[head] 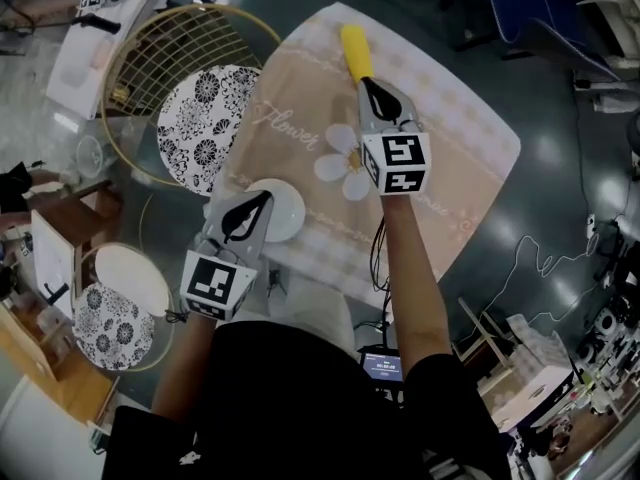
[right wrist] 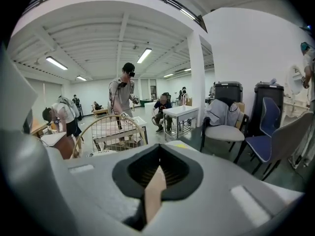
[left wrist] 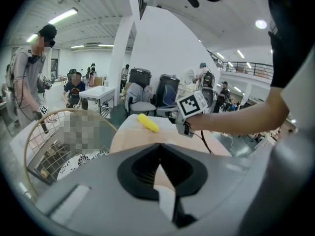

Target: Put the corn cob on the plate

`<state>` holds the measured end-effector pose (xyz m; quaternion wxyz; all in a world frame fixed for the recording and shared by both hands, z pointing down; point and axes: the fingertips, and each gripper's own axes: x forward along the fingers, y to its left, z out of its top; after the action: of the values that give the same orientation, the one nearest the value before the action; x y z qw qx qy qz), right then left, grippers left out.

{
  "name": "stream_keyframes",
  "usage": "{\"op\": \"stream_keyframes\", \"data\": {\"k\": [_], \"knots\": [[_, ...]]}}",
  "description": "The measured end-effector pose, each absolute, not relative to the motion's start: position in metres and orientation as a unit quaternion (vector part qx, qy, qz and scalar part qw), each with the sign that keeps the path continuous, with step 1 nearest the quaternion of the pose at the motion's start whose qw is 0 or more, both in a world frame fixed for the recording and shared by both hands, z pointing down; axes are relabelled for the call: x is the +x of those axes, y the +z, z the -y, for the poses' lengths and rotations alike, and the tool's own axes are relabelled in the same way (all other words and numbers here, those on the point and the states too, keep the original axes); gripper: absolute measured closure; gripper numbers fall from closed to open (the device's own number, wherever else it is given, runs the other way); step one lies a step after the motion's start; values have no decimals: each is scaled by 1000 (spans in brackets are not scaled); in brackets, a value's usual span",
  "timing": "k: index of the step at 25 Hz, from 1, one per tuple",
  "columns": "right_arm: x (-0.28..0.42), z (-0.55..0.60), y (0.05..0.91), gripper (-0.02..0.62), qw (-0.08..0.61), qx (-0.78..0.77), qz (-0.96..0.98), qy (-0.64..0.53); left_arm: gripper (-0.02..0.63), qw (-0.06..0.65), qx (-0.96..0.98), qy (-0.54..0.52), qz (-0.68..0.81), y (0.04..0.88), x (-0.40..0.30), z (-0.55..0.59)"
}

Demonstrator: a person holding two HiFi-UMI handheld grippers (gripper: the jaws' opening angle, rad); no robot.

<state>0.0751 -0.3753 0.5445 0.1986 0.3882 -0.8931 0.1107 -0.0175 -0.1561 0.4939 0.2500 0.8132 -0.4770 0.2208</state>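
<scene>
Head view: dim, contrasty, soft glare patches on the dark floor (head: 548, 158). Gripper views: bright, ceiling tube lights (right wrist: 144, 55) overhead, strong fisheye bend, black vignette at the corners. Left gripper (left wrist: 160, 163) and right gripper (right wrist: 157, 168) up close are soft; background sharper.

1. Cloth (head: 450, 128): the script word "Flower" is printed on it, beside a white blossom motif, in the head view.
2. Cubes on the left gripper (head: 262, 200) and right gripper (head: 366, 84): black-and-white square code markers only, no letters or digits.
3. Small lit screen (head: 382, 365) under the right forearm: characters too small to read.
4. Both gripper views: no legible print.
</scene>
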Motion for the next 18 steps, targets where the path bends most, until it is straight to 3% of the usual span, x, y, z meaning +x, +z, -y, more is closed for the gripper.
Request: {"op": "stream_keyframes", "data": {"k": [15,18], "knots": [[74,429,607,591,240,412,872,112,601,269,804,231,477,515,-16,151],[71,437,615,556,249,414,869,110,601,273,802,233,478,520,-18,150]]}}
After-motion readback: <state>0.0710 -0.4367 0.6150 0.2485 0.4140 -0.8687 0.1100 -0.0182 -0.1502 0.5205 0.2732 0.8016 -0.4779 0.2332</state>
